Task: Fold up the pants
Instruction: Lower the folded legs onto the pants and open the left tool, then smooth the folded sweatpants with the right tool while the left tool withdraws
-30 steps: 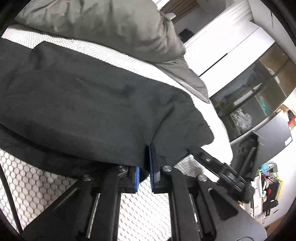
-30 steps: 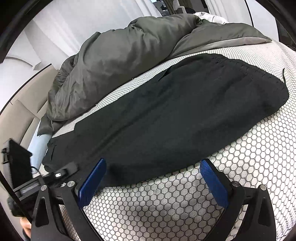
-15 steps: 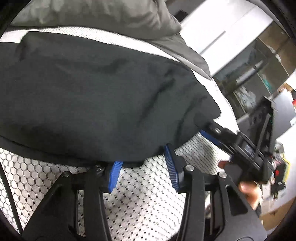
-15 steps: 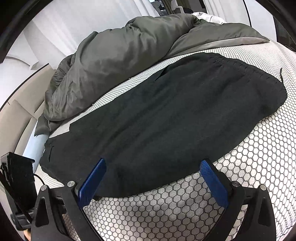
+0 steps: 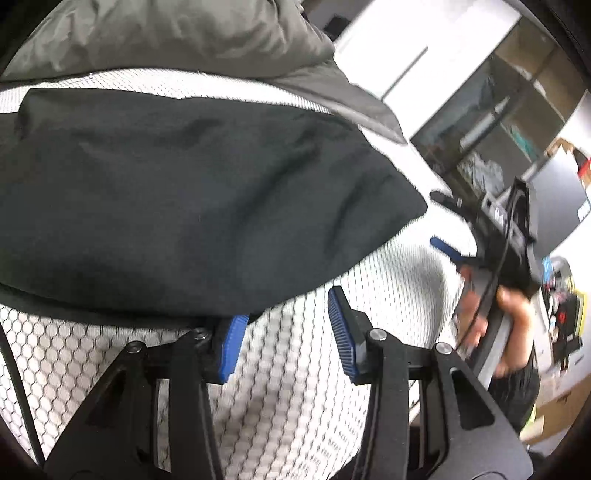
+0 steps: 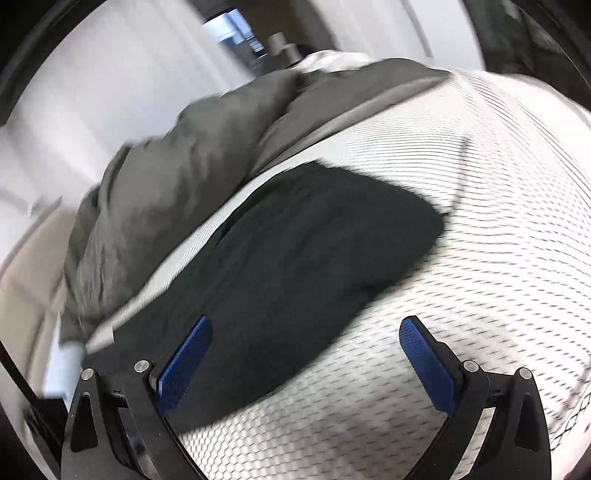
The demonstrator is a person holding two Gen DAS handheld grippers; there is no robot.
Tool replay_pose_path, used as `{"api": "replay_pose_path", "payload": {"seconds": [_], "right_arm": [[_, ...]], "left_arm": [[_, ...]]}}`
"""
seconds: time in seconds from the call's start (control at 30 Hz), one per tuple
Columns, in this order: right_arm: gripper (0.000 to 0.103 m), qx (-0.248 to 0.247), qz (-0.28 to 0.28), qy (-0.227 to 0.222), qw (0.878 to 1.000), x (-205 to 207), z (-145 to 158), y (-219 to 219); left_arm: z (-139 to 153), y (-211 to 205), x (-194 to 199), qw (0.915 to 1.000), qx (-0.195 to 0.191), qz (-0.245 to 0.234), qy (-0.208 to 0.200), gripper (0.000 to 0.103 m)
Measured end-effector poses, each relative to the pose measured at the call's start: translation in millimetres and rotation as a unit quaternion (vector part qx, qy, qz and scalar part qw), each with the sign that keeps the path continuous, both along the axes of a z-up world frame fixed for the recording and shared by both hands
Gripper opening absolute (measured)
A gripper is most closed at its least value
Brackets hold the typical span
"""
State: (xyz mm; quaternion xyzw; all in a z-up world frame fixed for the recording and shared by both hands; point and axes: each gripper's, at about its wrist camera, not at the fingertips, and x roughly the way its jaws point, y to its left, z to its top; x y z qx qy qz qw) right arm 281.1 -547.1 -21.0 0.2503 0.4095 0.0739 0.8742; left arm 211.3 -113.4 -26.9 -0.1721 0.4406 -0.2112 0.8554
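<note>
The left gripper (image 5: 284,332) stands partly open with nothing between its blue ribbed pads; its jaws have just been opening, and the dark cloth it pinched a second ago now lies free. In the left wrist view the black pants (image 5: 177,206) lie folded on the mattress (image 5: 288,387), their near edge just touching the tip of the left-hand pad while the right-hand pad stands clear over bare mattress. The mattress cover is white with a black honeycomb print. Behind the pants a grey duvet (image 5: 192,33) is bunched up, soft and creased. To the right, blurred, the right gripper (image 5: 448,225) shows from the side, held by a hand (image 5: 495,317) wrapped round its grey handle, a black cable running across it. Beyond stand dark shelves (image 5: 509,122) and a monitor (image 5: 554,203).

In the right wrist view, heavily blurred, the right gripper (image 6: 303,354) is spread wide and holds nothing. Its left-hand pad hangs over the pants (image 6: 295,266), its right-hand pad over bare mattress (image 6: 480,240). The pants lie as a dark, rounded slab running back from the lower left. The grey duvet (image 6: 177,177) is heaped behind them against white curtains (image 6: 110,92).
</note>
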Motion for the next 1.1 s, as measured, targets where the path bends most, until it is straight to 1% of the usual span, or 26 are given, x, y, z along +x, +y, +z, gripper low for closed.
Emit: {"api": "replay_pose_path", "payload": {"seconds": [0.07, 0.17, 0.27, 0.33, 0.37, 0.4, 0.43, 0.47, 0.5, 0.53, 0.57, 0.6, 0.63, 0.67, 0.73, 0.77, 0.83, 0.87, 0.9, 0.93, 0.97, 1.0, 1.07, 1.1], "right_arm": [[0.103, 0.027, -0.014, 0.001, 1.000, 2.3, -2.0, -16.1], [0.103, 0.072, -0.011, 0.004, 0.997, 10.2, -7.7, -29.4], [0.103, 0.075, -0.014, 0.012, 0.997, 23.4, -15.3, -31.9], [0.102, 0.070, -0.028, 0.015, 0.997, 33.4, -21.4, -33.8], [0.096, 0.063, -0.039, 0.013, 0.997, 42.0, -25.4, -37.6], [0.087, 0.054, -0.052, 0.014, 0.997, 49.7, -29.1, -41.9], [0.082, 0.051, -0.062, 0.019, 0.997, 55.6, -33.0, -45.1], [0.073, 0.059, -0.063, 0.024, 0.996, 63.9, -38.3, -47.7], [0.055, 0.068, -0.058, 0.025, 0.996, 67.6, -40.8, -49.3], [0.048, 0.073, -0.053, 0.027, 0.996, 70.3, -42.3, -49.9], [0.041, 0.064, -0.052, 0.024, 0.996, 70.0, -40.7, -49.0], [0.030, 0.058, -0.052, 0.014, 0.997, 68.8, -36.6, -48.9], [0.025, 0.052, -0.057, -0.001, 0.997, 65.0, -31.2, -49.9], [0.018, 0.038, -0.076, -0.013, 0.996, 59.8, -22.4, -53.2], [0.018, 0.018, -0.091, -0.016, 0.996, 52.3, -17.6, -53.7], [0.018, -0.011, -0.093, -0.004, 0.996, 53.1, -18.9, -49.7], [0.019, -0.038, -0.097, 0.008, 0.995, 53.6, -24.2, -45.8], [0.031, -0.055, -0.101, 0.018, 0.993, 52.9, -23.5, -41.9], [0.048, -0.068, -0.106, 0.023, 0.992, 51.9, -20.7, -38.4], [0.056, -0.074, -0.117, 0.011, 0.990, 46.4, -13.4, -35.8], [0.069, -0.071, -0.127, -0.008, 0.989, 36.7, -6.7, -37.6], [0.082, -0.070, -0.133, -0.022, 0.988, 29.6, -0.3, -39.4], [0.089, -0.067, -0.141, -0.050, 0.986, 15.6, 13.2, -39.0], [0.090, -0.056, -0.143, -0.068, 0.986, 6.8, 19.2, -39.2]], "left_arm": [[-1.1, 4.0, -3.6, 1.0000, -0.001, -0.004, 0.004, 0.040], [-2.9, 11.4, -2.0, 0.9999, 0.001, 0.011, 0.007, 0.040], [-6.0, 23.4, -1.5, 0.9994, 0.005, 0.035, 0.003, 0.040], [-13.3, 31.0, 1.7, 0.9989, 0.001, 0.042, 0.023, 0.040], [-17.6, 34.7, 3.2, 0.9984, -0.006, 0.046, 0.033, 0.040], [-20.4, 36.0, 4.6, 0.9983, -0.007, 0.047, 0.036, 0.040], [-21.6, 36.0, 4.7, 0.9984, -0.002, 0.045, 0.034, 0.040], [-22.0, 34.7, 4.6, 0.9987, 0.003, 0.042, 0.029, 0.040], [-22.3, 34.2, 3.8, 0.9989, 0.009, 0.039, 0.025, 0.040], [-22.9, 33.5, 3.8, 0.9989, 0.014, 0.038, 0.023, 0.040], [-23.3, 33.1, 3.2, 0.9989, 0.017, 0.038, 0.021, 0.040], [-24.3, 33.0, 2.7, 0.9989, 0.019, 0.037, 0.019, 0.040], [-25.3, 34.5, 2.0, 0.9989, 0.021, 0.037, 0.018, 0.040], [-26.3, 36.3, 1.7, 0.9988, 0.023, 0.039, 0.018, 0.040], [-24.4, 40.8, -0.8, 0.9985, 0.026, 0.044, 0.018, 0.040], [-22.4, 45.1, -2.8, 0.9983, 0.030, 0.046, 0.017, 0.040], [-16.7, 56.4, -6.4, 0.9973, 0.045, 0.055, 0.018, 0.040], [-13.8, 61.4, -7.4, 0.9966, 0.053, 0.060, 0.020, 0.041], [-11.0, 70.5, -9.4, 0.9957, 0.060, 0.068, 0.021, 0.044], [-8.1, 83.7, -11.9, 0.9949, 0.060, 0.078, 0.022, 0.047], [-5.1, 102.2, -15.4, 0.9939, 0.051, 0.095, 0.024, 0.051], [-3.4, 115.3, -17.0, 0.9930, 0.044, 0.107, 0.025, 0.052], [4.0, 155.9, -23.9, 0.9884, 0.028, 0.148, 0.019, 0.052], [7.9, 176.9, -27.9, 0.9846, 0.026, 0.172, 0.012, 0.054]]}}
